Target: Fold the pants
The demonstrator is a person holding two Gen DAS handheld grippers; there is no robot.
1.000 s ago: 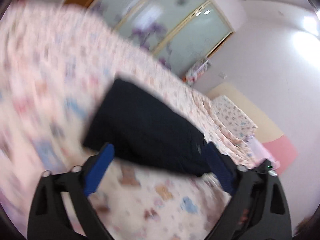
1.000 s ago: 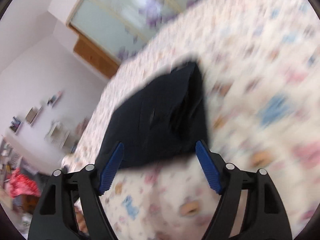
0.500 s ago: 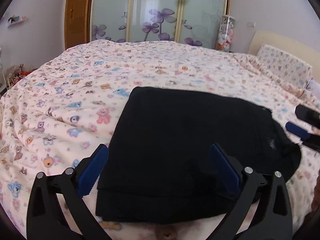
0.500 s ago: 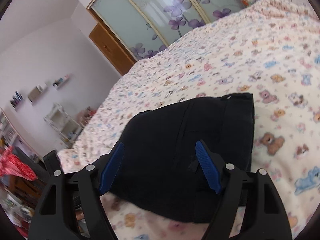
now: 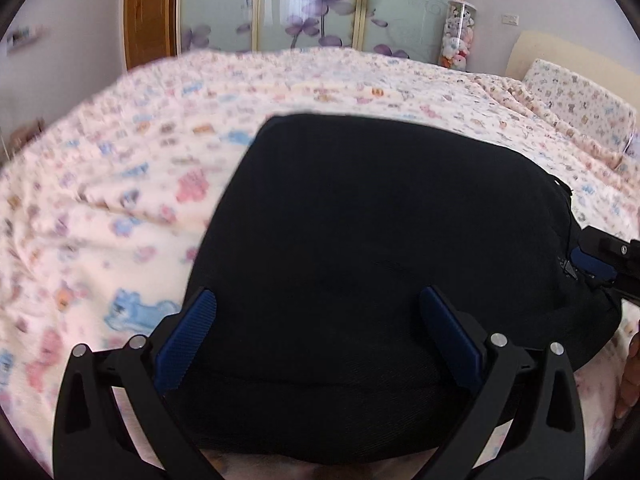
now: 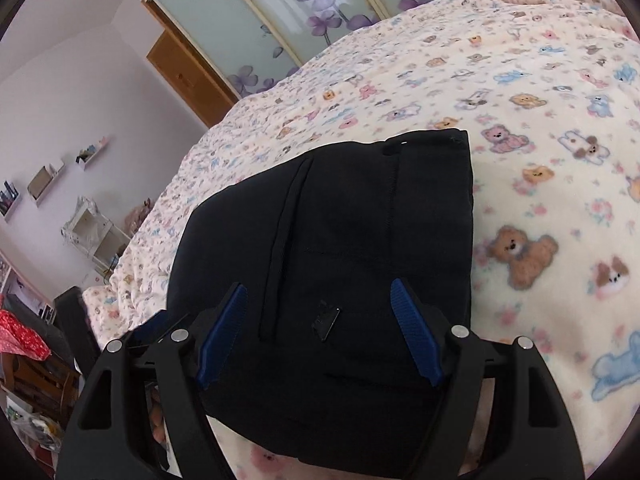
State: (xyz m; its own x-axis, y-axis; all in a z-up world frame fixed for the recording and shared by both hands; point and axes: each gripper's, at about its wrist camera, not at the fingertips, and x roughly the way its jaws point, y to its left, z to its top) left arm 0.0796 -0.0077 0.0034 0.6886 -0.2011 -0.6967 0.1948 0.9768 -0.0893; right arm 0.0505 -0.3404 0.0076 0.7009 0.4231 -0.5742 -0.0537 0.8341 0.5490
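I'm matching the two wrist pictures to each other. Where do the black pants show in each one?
Left wrist: black pants fill the centre, behind the left gripper.
Right wrist: pants lie centre to lower middle, behind the right gripper.
Shared landmark: the flowered wardrobe doors.

No text, label, brand, number or sign can be read in either view. A small dark tag [image 6: 327, 319] sits on the black pants [image 6: 360, 240] near the right gripper's end, but whether it bears any marking cannot be told.
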